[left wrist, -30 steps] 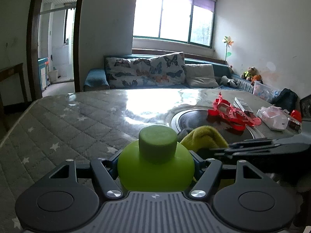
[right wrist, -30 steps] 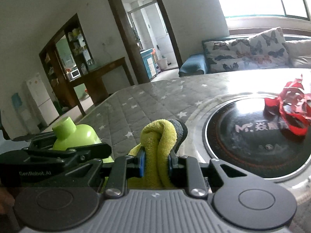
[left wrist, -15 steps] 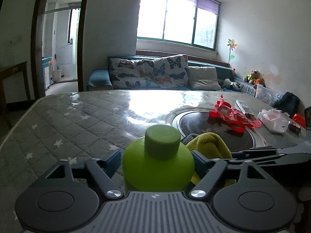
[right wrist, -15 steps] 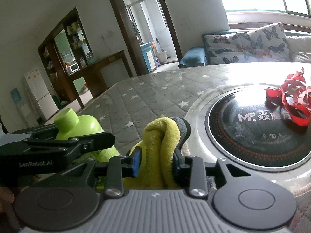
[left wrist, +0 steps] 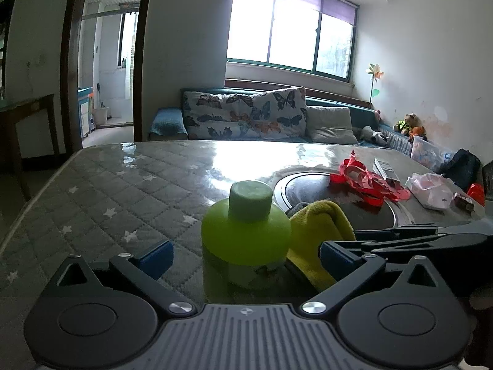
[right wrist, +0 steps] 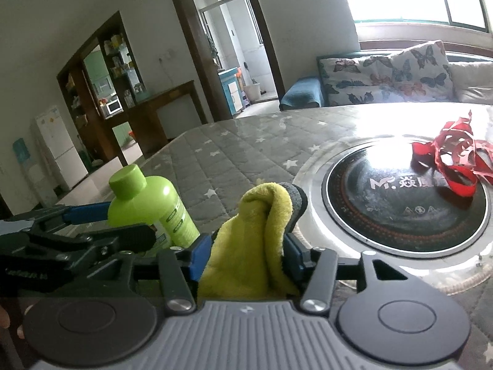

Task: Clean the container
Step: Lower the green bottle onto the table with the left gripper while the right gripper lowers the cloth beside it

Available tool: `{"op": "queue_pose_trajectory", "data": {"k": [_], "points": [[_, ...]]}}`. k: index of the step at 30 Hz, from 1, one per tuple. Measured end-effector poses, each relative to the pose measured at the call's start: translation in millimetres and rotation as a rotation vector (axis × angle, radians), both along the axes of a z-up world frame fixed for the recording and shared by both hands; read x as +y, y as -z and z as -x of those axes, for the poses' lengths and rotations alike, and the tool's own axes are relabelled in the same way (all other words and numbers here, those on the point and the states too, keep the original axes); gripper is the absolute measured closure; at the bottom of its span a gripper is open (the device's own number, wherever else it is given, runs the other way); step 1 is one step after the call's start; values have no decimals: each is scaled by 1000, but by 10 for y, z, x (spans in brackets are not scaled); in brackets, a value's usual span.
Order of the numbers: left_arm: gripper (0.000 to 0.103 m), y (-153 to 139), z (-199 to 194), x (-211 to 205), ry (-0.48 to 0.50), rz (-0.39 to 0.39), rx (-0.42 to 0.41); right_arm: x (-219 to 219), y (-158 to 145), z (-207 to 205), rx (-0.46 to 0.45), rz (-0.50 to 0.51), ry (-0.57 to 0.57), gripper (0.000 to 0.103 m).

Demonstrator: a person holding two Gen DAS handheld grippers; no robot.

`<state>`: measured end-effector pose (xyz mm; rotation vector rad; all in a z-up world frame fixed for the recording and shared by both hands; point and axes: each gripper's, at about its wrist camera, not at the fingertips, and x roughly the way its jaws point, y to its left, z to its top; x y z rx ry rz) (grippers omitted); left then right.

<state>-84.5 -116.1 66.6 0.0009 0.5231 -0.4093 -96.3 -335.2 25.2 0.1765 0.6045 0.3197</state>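
Your left tool's (left wrist: 245,254) body hides the green bottle's (left wrist: 245,234) base; its label print is too small to read. The yellow cloth's (right wrist: 257,240) lower folds vanish behind your right tool (right wrist: 246,254). The cooktop's (right wrist: 403,197) right rim runs out of frame. Shelf items (right wrist: 123,58) are too small to identify.

The black round cooktop (right wrist: 400,203) bears a white "M" logo followed by Chinese characters; the bottle's (right wrist: 154,203) label print is too small to read.
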Motion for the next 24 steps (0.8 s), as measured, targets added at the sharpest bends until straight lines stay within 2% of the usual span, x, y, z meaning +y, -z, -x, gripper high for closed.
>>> {"op": "queue_pose_trajectory", "data": {"k": [4,5,6,9,24], "points": [[0,-19,59,31,-14,6,19,11,-43,58,0,10,14,44],[0,-16,71,37,-22,4,27,9,-56,76,2,8,18,41],[0,-14,83,43,-26,4,36,6,-73,94,0,8,21,31],[0,-6,121,66,-43,9,62,15,-125,167,-11,20,32,21],[0,14,262,52,-76,-10,150,7,-181,414,14,30,57,12]]}}
